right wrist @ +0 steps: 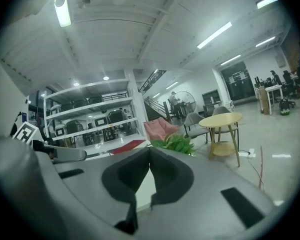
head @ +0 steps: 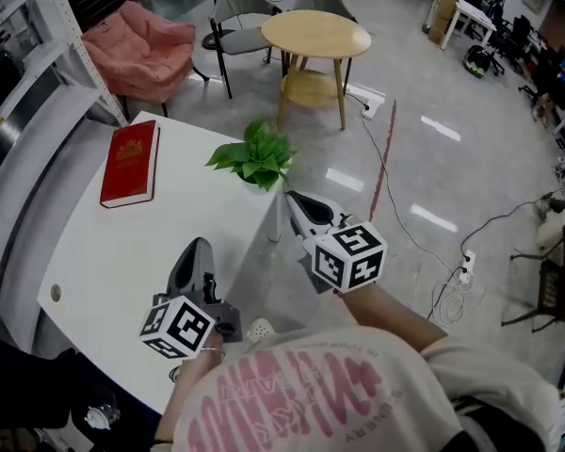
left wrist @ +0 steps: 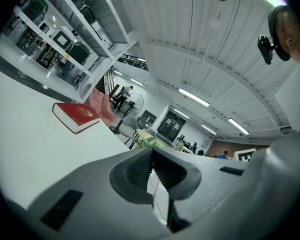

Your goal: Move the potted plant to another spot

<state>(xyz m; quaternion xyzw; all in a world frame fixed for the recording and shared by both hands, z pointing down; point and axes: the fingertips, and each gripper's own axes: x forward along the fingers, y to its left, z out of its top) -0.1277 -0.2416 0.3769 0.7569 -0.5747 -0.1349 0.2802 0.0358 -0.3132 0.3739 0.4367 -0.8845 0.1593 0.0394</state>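
White table (head: 94, 252) carries the potted plant (head: 255, 156) upright near its far edge; left gripper (head: 197, 245) and right gripper (head: 290, 199) have jaws pressed together, holding nothing; keep both clear of the leaves.

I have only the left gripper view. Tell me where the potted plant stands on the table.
Observer: The potted plant stands at the white table's far right edge, well to the right of the red book.
Operator: Now report the right tongs.
Observer: The right gripper has its tongs shut on nothing, with the tips close beside the plant.
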